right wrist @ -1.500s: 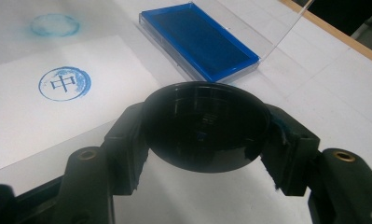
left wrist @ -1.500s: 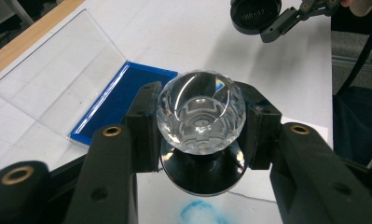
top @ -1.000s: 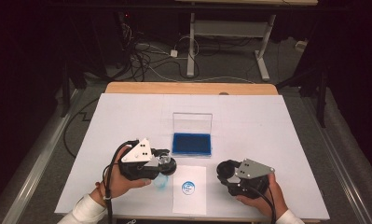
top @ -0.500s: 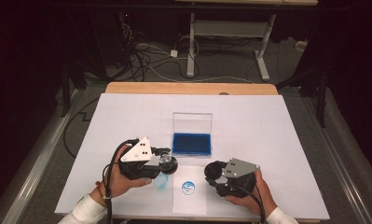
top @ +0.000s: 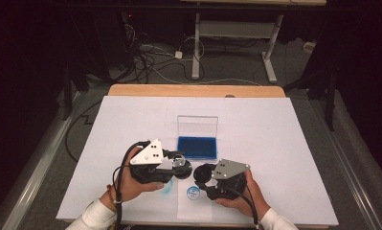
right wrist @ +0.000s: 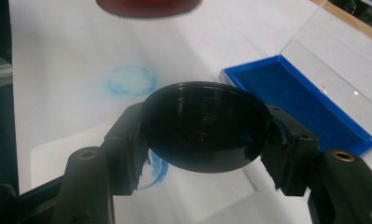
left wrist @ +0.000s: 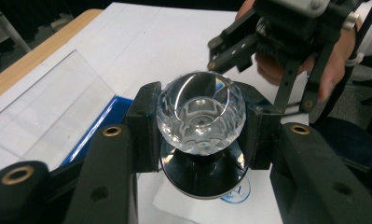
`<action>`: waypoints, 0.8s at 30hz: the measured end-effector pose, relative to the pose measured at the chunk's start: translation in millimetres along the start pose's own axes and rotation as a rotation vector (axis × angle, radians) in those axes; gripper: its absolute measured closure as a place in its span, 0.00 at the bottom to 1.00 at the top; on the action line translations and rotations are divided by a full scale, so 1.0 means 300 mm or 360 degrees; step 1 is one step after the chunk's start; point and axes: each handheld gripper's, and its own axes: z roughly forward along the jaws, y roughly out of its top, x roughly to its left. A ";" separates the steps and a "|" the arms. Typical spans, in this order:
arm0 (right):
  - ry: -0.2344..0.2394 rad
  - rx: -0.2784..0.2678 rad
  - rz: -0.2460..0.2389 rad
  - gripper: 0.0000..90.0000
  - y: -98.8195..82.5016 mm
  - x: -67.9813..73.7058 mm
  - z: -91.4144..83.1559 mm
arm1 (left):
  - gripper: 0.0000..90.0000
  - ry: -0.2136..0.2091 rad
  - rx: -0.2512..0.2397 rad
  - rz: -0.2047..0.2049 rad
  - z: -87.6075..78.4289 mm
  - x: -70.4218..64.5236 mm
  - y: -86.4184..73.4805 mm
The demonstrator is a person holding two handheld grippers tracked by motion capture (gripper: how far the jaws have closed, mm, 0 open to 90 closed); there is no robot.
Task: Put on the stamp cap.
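1. The left gripper point(top: 176, 165) has its jaws clamped on the clear faceted glass knob of a round stamp point(left wrist: 200, 113), one pad pressing each side of the knob.
2. The stamp's black disc base point(left wrist: 203, 173) sits just below those jaws, above a white paper sheet point(top: 191, 207) bearing a round blue stamp print point(top: 192, 192).
3. The right gripper point(top: 204, 173) has its jaws clamped on a shallow round black cap point(right wrist: 206, 126), its hollow side facing the camera in the right gripper view.
4. Beyond the right jaws lies a blue ink pad point(right wrist: 295, 95) with its clear lid point(top: 197, 125) standing upright.
5. A smeared blue ring point(right wrist: 131, 80) marks the white table point(top: 275, 124) ahead of the right jaws.
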 end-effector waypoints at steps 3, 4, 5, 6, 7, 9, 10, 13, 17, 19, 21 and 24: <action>0.0016 -0.0021 0.0002 0.43 0.018 0.006 0.016 | 0.61 -0.0019 -0.0019 0.0005 0.008 0.000 0.010; 0.0023 -0.0025 0.0000 0.43 0.024 0.008 0.020 | 0.61 -0.0028 -0.0019 0.0004 0.012 -0.001 0.013; 0.0025 -0.0028 -0.0007 0.43 0.029 0.010 0.024 | 0.61 -0.0034 -0.0023 0.0002 0.017 -0.002 0.015; 0.0030 -0.0032 0.0000 0.43 0.034 0.014 0.027 | 0.61 -0.0036 -0.0023 0.0004 0.020 -0.003 0.017; 0.0038 -0.0034 -0.0008 0.43 0.038 0.015 0.031 | 0.61 -0.0045 -0.0027 0.0001 0.024 -0.003 0.019; 0.0047 -0.0040 -0.0012 0.43 0.043 0.020 0.038 | 0.61 -0.0055 -0.0038 -0.0001 0.032 -0.004 0.022; 0.0054 -0.0037 -0.0013 0.43 0.044 0.021 0.042 | 0.61 -0.0058 -0.0033 0.0001 0.037 -0.004 0.024; 0.0061 -0.0051 -0.0002 0.43 0.047 0.024 0.049 | 0.61 -0.0062 -0.0031 0.0001 0.049 -0.006 0.024; 0.0069 -0.0078 0.0024 0.43 0.046 0.023 0.046 | 0.61 -0.0060 -0.0044 -0.0006 0.058 0.000 0.024; 0.0064 -0.0087 0.0041 0.43 0.045 0.022 0.046 | 0.61 -0.0072 -0.0051 -0.0010 0.063 0.002 0.024; 0.0067 -0.0092 0.0048 0.43 0.045 0.020 0.045 | 0.61 -0.0069 -0.0054 -0.0008 0.070 0.000 0.023; 0.0060 -0.0099 0.0053 0.43 0.043 0.018 0.042 | 0.61 -0.0060 -0.0031 0.0010 0.081 -0.005 0.021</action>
